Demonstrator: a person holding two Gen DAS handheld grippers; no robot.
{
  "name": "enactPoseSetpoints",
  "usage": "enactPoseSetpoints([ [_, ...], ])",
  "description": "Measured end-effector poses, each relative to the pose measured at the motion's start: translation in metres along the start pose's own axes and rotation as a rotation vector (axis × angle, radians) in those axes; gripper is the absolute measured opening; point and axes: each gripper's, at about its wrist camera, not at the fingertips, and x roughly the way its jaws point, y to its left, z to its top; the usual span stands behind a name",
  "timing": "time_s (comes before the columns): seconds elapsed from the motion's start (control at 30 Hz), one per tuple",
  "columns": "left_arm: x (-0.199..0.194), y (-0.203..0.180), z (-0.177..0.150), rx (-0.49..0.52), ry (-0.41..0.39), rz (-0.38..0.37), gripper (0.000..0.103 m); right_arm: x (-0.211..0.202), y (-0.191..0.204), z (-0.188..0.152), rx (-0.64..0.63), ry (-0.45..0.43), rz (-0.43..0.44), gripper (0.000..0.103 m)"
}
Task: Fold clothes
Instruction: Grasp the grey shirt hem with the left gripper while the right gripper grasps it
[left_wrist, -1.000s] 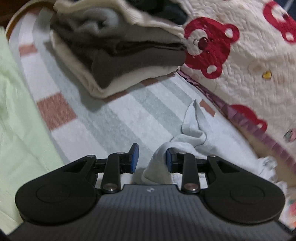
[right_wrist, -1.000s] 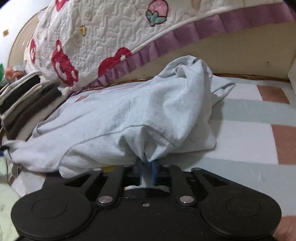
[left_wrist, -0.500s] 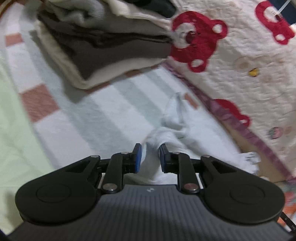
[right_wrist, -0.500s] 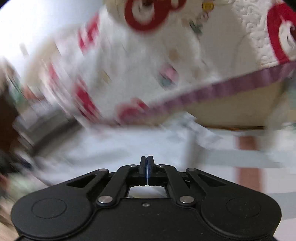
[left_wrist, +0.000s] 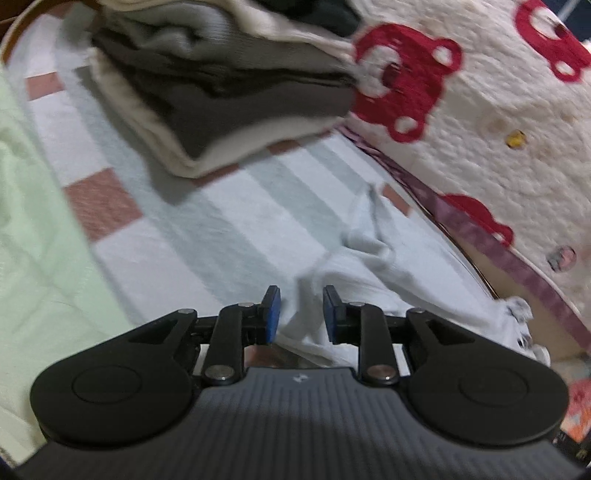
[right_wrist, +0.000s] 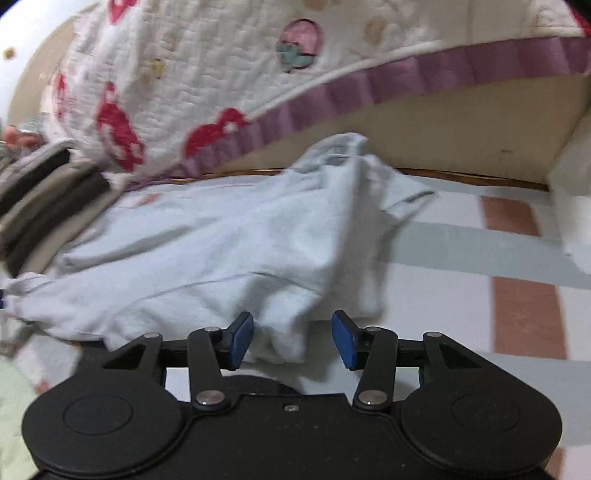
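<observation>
- Your left gripper (left_wrist: 300, 314) has its pads parted, a ridge of the pale blue garment (left_wrist: 373, 280) standing in the gap; neither pad is pressed on the cloth, so no grip.
- Your right gripper (right_wrist: 292, 340) is spread wider, with a bunched fold of the same pale blue garment (right_wrist: 236, 240) between the pads, loose, touching neither that I can tell.
- The garment lies crumpled on the striped sheet (left_wrist: 207, 221), just in front of the quilt with red bears (left_wrist: 461, 110); in the right wrist view its far corner peaks up close to that quilt's (right_wrist: 207, 74) purple trim.
- A stack of folded clothes (left_wrist: 236, 92) sits on the sheet at the quilt's left end, touching the quilt's edge, well apart from the garment's near hem.
- A light green cloth (left_wrist: 33, 221) lies on the side of the sheet away from the quilt.
- Both views a bit motion-blurred.
</observation>
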Motion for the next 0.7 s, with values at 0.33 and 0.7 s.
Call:
enactPoseSetpoints([
  [0.33,0.016,-0.029,-0.017,0.138,0.068,-0.016,0.041,0.01,0.008,0.0,-0.004,-0.009,0.109,0.03],
  [0.7,0.018,-0.029,-0.02,0.181,0.079,0.039,0.046,-0.034,0.001,0.036,0.24,-0.247,0.337,0.005],
])
